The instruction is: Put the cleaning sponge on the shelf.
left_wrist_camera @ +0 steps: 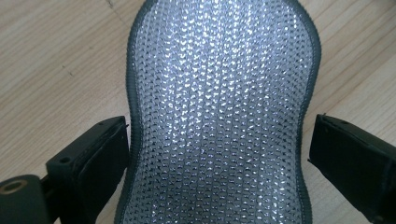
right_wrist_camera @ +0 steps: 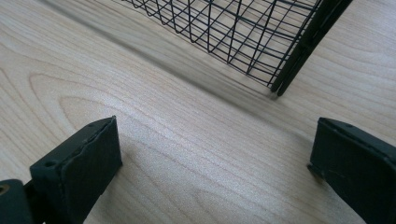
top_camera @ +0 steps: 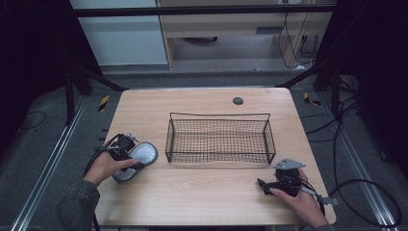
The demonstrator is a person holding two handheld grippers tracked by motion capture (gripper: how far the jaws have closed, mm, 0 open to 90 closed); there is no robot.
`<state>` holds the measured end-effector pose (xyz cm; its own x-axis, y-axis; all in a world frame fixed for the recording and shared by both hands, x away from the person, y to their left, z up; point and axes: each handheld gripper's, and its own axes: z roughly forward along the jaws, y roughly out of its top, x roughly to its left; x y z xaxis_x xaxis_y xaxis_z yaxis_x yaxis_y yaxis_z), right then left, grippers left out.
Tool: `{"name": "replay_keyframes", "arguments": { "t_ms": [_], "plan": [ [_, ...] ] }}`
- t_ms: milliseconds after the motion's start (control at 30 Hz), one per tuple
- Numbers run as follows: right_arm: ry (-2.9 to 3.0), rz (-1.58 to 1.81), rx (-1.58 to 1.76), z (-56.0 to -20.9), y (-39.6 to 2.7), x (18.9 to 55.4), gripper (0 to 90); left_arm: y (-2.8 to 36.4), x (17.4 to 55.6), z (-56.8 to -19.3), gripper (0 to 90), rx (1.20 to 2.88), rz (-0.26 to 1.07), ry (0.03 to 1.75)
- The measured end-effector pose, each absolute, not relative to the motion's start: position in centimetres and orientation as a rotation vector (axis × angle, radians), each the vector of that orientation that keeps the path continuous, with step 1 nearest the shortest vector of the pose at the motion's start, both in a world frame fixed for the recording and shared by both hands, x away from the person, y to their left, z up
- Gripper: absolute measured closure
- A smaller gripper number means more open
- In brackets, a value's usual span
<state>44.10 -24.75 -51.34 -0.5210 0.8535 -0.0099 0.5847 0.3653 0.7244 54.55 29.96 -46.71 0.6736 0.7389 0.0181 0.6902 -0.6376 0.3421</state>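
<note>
Silver mesh scrubbing pad with a dark grey rim (top_camera: 137,160) lies flat on our pale wooden bench (top_camera: 202,197), at nine o'clock from the black wire basket (top_camera: 220,137). We straddle its narrow waist with our left tool (left_wrist_camera: 219,154), jaws apart, no firm squeeze visible. We rest our right tool (right_wrist_camera: 215,158) at five o'clock from the basket, its jaws spread over bare wood.
</note>
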Motion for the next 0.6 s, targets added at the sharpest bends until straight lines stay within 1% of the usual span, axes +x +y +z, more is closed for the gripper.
{"name": "replay_keyframes", "arguments": {
  "t_ms": [400,600],
  "plan": [
    [2.249,0.958,1.253,-51.3,-24.7,44.1,2.0,29.9,55.1,-47.5,1.8,2.598,0.192,1.166],
    [2.249,0.960,1.252,-51.4,-24.7,44.1,2.0,30.0,55.3,-47.8,2.2,2.595,0.180,1.174]
  ]
}}
